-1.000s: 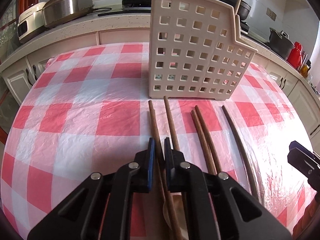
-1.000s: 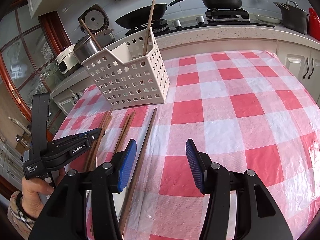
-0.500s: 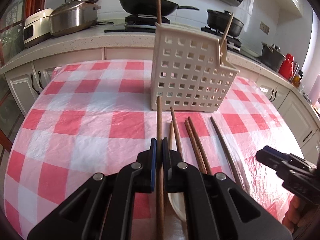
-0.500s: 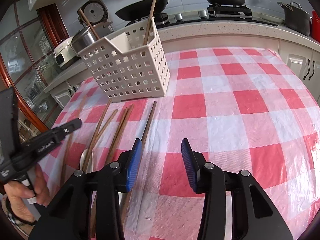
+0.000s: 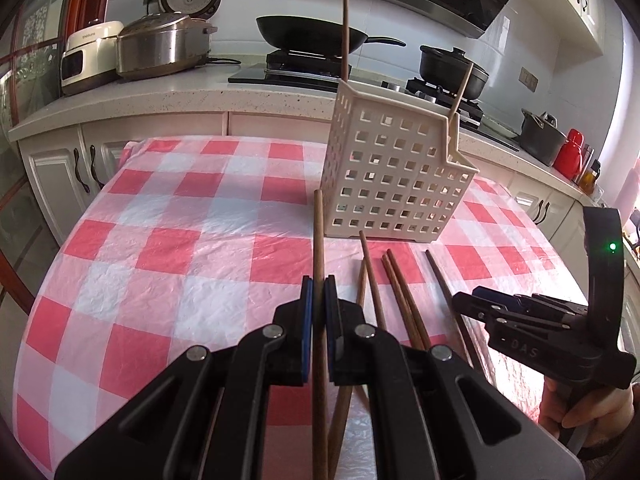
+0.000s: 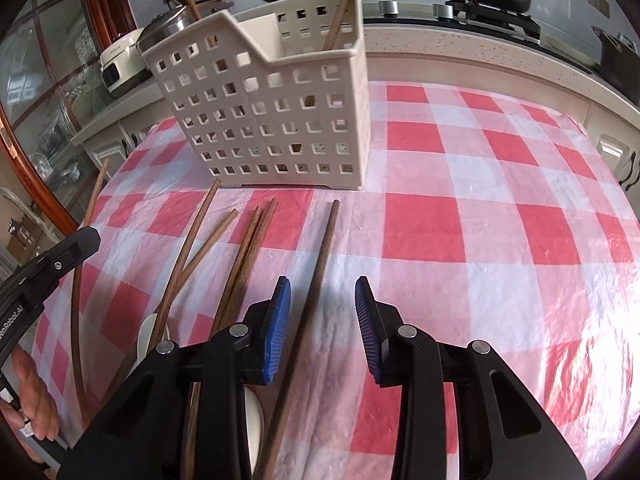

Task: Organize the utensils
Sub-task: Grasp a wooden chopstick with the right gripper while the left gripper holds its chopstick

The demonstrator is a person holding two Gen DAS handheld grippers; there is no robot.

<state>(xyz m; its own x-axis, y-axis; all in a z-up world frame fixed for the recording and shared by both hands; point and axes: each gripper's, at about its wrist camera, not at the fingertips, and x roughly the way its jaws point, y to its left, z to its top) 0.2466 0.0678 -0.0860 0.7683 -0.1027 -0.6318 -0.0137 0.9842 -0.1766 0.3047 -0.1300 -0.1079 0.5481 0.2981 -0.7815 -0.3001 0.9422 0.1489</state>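
Observation:
My left gripper is shut on a long wooden utensil handle, lifted off the table and pointing toward the white perforated caddy. The caddy holds two wooden sticks upright. Several wooden utensils lie on the checked cloth in front of it. My right gripper is open, low over the cloth, with a single dark wooden stick lying between its fingers. The caddy stands just beyond it. The left gripper and its held handle show at the left edge.
The table carries a red-and-white checked cloth. Behind it runs a counter with a rice cooker, a wok and pots on the stove. A white spoon bowl lies among the utensils near the front edge.
My left gripper closed on the wooden handle and raised it off the table. My right gripper moved forward and left, over the single dark stick.

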